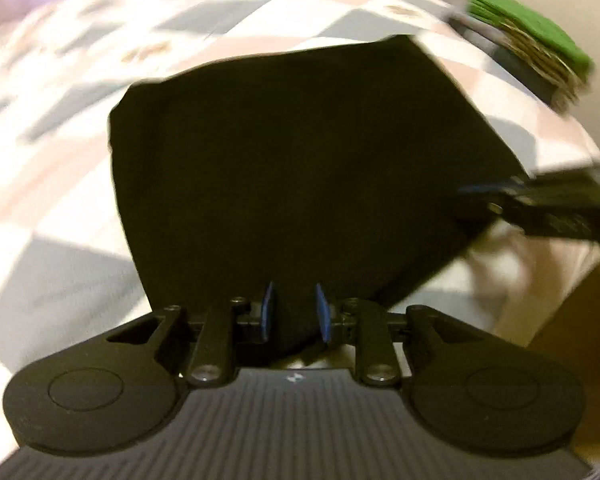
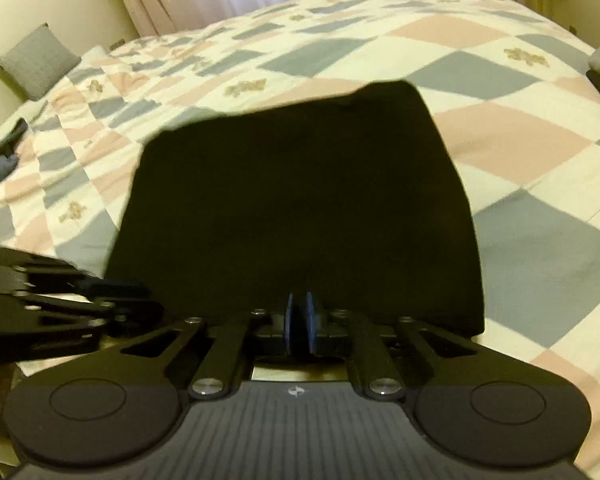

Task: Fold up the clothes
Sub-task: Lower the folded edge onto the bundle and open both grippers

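Left wrist view: left gripper (image 1: 295, 307) at 6 o'clock, blue pads spread a little, near hem of the black garment (image 1: 300, 160) lying in the gap; pinched or merely straddled, cannot tell. Garment spreads from there toward 12 over the quilt (image 1: 60, 220), a folded-looking slab, long axis roughly 9 to 3. Right gripper (image 1: 500, 196) at 3 o'clock, meeting the right corner of the same hem. Folded pile (image 1: 540, 44) at 2.

Right wrist view: right gripper (image 2: 298, 322) at 6, pads almost pressed together on the garment (image 2: 300, 208) hem. Left gripper (image 2: 112, 292) at 8 to 9, at the left corner. Both equally near that edge; early or late fold, cannot tell.
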Tool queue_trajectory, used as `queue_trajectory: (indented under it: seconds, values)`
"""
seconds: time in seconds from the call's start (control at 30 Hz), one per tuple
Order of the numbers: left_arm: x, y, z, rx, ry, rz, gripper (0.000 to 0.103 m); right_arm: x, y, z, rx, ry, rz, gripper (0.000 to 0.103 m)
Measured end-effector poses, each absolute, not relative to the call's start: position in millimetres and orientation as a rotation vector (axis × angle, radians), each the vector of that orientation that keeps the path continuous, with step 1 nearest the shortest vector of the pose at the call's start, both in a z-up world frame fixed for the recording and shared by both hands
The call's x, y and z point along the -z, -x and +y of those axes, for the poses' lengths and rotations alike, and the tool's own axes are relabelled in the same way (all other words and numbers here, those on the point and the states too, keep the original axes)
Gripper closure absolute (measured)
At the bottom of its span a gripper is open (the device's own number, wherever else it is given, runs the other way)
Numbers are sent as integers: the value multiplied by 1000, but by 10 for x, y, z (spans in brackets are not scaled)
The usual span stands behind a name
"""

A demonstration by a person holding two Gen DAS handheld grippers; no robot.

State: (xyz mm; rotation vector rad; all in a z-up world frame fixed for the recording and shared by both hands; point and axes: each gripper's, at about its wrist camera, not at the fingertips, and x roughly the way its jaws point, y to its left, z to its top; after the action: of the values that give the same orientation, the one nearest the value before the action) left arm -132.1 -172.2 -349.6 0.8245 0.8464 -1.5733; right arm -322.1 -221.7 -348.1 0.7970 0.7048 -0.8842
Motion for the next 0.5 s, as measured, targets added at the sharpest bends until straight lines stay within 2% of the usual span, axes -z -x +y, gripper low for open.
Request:
queue_trajectory:
  seconds: [0.03, 0.1, 0.17, 0.23, 0.5]
  values:
    - [3437, 1340, -1721, 1546, -811, 873, 82, 3436, 3249, -2219, 890, -809, 712, 88]
    - [3299, 1392, -1739, 1467, -813, 920, 83, 3347, 3305, -2223, 902, -834, 726, 80]
    - [3104, 1439, -1616, 1421, -802, 926, 79, 3257, 3361, -2227, 914, -858, 741, 62]
    - [2909, 1486, -1493, 1376, -791, 931, 77, 3168, 3417, -2230, 926, -883, 755, 61]
    - [2130, 1673, -1000, 1194, -746, 948, 56, 2549, 3602, -1943, 881, -824, 798, 40]
